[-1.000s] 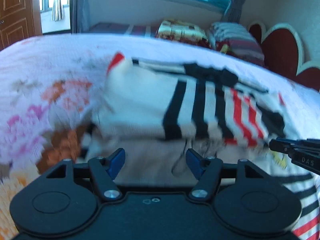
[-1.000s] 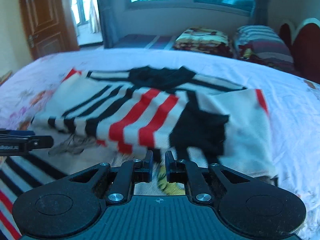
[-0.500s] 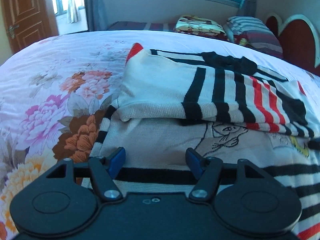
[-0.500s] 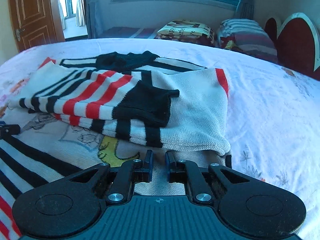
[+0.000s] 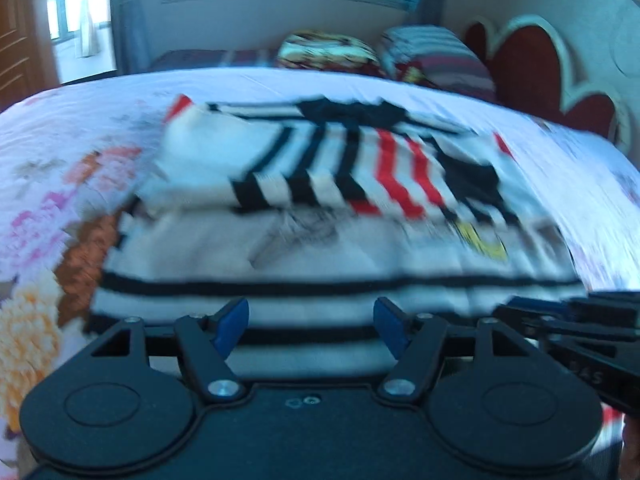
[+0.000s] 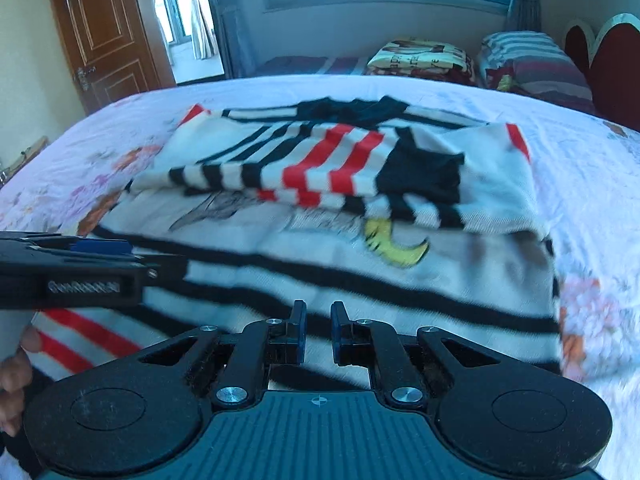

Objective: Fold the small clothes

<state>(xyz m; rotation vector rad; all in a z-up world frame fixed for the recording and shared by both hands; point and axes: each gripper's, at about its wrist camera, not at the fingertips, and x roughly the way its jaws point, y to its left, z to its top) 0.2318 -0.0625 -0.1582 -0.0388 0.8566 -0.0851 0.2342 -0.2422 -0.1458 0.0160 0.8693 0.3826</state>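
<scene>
A small white knit sweater (image 5: 320, 264) with black and red stripes lies flat on the bed, its sleeves (image 5: 360, 168) folded across the chest. It also shows in the right wrist view (image 6: 320, 248). My left gripper (image 5: 311, 326) is open and empty above the sweater's striped hem. My right gripper (image 6: 318, 334) has its jaws a narrow gap apart, holding nothing, over the hem nearer the right side. Each gripper shows in the other's view, the right one (image 5: 568, 320) and the left one (image 6: 80, 268).
The bed (image 6: 580, 168) has a white floral sheet. Pillows (image 6: 528, 64) and a folded blanket (image 6: 420, 56) lie at the head, by a red headboard (image 6: 616, 60). A wooden door (image 6: 104, 44) stands at far left.
Both grippers have drawn back toward the sweater's hem, so more of the striped lower part shows. The sweater has not moved. The jaws are as before.
</scene>
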